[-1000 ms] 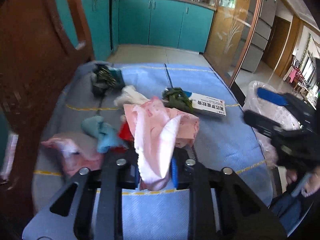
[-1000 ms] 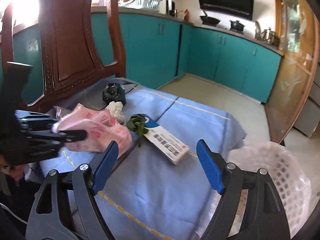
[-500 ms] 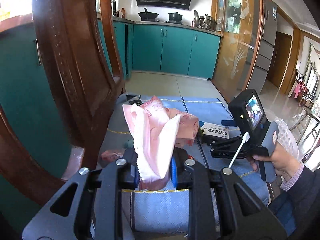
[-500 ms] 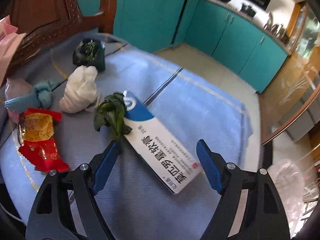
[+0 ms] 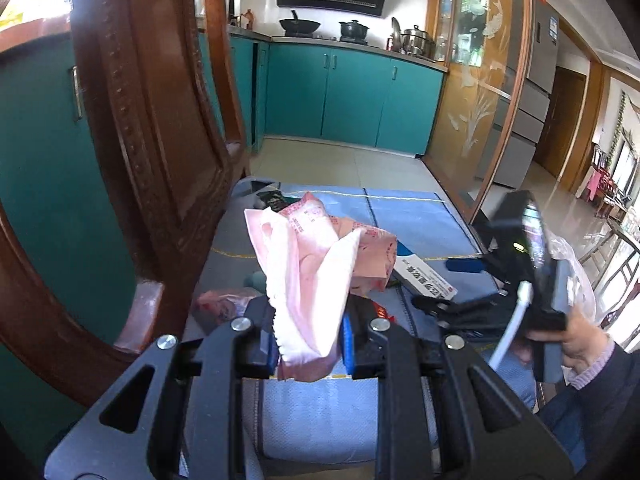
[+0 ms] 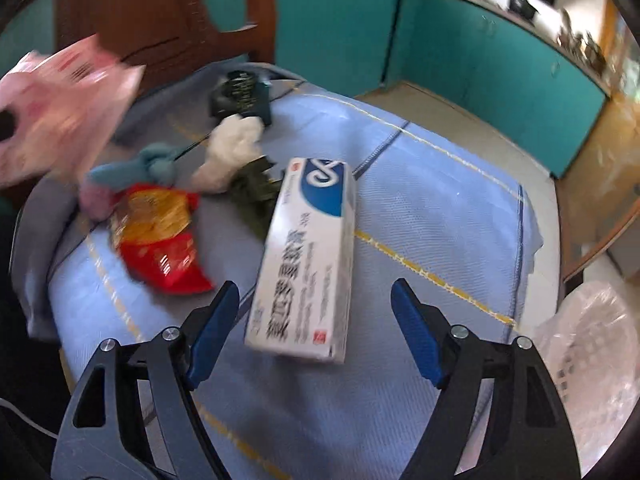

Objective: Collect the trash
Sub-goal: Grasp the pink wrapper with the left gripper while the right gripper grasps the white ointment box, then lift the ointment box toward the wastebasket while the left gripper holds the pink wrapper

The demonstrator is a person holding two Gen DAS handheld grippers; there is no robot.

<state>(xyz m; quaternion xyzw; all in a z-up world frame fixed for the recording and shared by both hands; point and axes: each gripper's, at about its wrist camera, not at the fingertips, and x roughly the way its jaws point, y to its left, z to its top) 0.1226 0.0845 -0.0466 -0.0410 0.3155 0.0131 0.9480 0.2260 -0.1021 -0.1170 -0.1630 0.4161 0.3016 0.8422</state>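
Observation:
My left gripper (image 5: 308, 344) is shut on a pink plastic packet (image 5: 308, 264), held up off the table; the same packet (image 6: 60, 108) shows blurred at the far left of the right wrist view. A white and blue carton (image 6: 312, 240) lies flat on the blue tablecloth (image 6: 440, 200). My right gripper (image 6: 316, 292) hovers low over it with its jaws closing. The carton's near end sits between the blue pads (image 6: 212, 320), which do not touch it. In the left wrist view the right gripper (image 5: 448, 286) is at the right, over the carton (image 5: 424, 280).
Left of the carton lie a red and yellow snack wrapper (image 6: 160, 236), green leaves (image 6: 256, 196), a white tissue wad (image 6: 232, 152), a teal wad (image 6: 140, 164) and a dark packet (image 6: 240, 96). A bag-lined white basket (image 6: 592, 344) stands off the table's right edge. A wooden chair (image 5: 152, 140) rises at the left.
The left gripper lifted the pink packet up off the table. The right gripper swung down and forward over the table, so the carton now lies between its fingers.

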